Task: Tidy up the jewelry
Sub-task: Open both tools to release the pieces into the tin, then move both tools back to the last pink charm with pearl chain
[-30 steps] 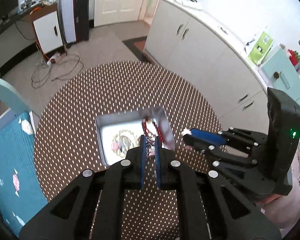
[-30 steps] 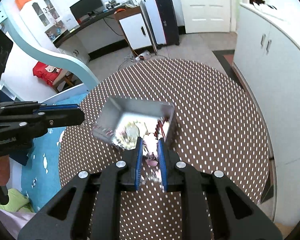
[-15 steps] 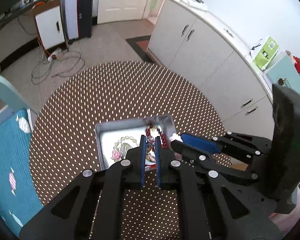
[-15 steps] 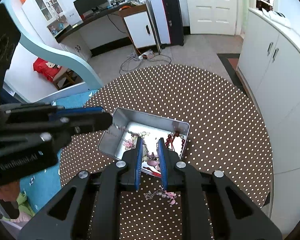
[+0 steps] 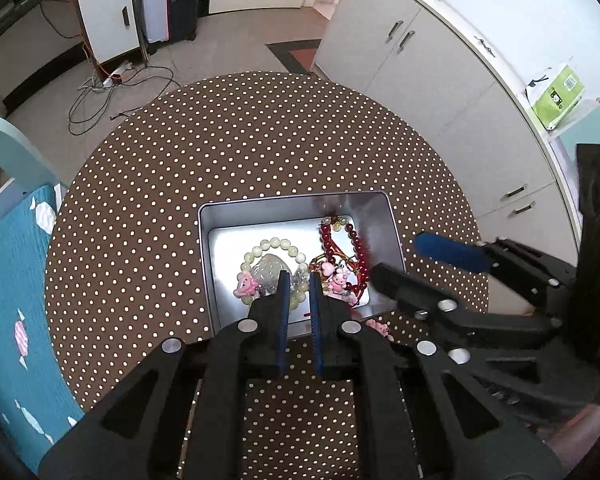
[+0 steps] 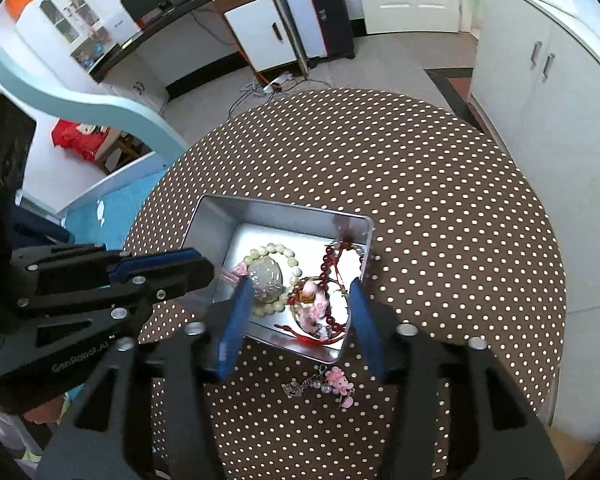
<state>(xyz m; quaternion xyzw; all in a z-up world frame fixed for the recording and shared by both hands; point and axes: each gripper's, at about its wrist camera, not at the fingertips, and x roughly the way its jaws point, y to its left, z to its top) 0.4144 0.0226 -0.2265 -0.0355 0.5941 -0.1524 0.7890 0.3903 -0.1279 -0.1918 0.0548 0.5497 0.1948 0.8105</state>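
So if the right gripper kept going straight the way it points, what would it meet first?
Probably the pink charm piece in the tin; the right gripper, jaws opening and empty, straddles it. Depth is unclear.

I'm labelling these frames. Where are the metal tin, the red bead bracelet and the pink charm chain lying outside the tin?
metal tin [image 6: 272, 212]: right wrist view, far wall.
red bead bracelet [image 5: 358, 246]: left wrist view, right strand.
pink charm chain [image 6: 337, 378]: right wrist view, pink charm.

Your tin [image 6: 352, 222] sits on the desk [image 6: 440, 208], two bracelets [image 6: 270, 276] side by side inside. A charm chain [image 6: 332, 386] lies on the desk just before the tin.
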